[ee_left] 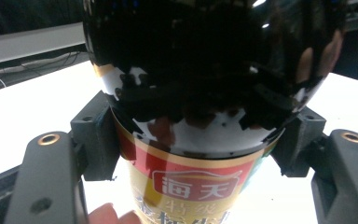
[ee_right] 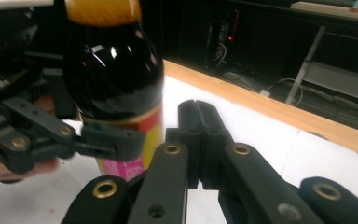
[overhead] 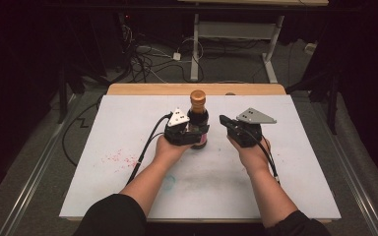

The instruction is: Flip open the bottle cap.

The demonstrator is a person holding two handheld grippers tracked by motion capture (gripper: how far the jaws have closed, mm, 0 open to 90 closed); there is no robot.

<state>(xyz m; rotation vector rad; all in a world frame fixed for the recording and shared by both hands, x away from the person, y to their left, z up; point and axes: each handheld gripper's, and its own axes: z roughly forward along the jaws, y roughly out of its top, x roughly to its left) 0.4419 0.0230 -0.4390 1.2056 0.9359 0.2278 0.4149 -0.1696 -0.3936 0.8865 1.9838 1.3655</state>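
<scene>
- Left hand-held gripper (overhead: 192, 132): jaws clamped on the lower body of the dark sauce bottle (overhead: 198, 120), one pad each side at the label's top edge.
- Bottle stands upright on the white table (overhead: 128, 128), just beyond the left hand, orange cap (overhead: 197, 96) on.
- Right hand-held gripper (ee_right: 198, 116): jaws pressed together, empty, just beside the bottle, not touching.
- Step in hand, likely steadying the bottle for the cap: keep the left grip firm and level; the glossy glass may slip.
- Beyond both: wooden table edge (overhead: 142, 89), floor cables.
</scene>
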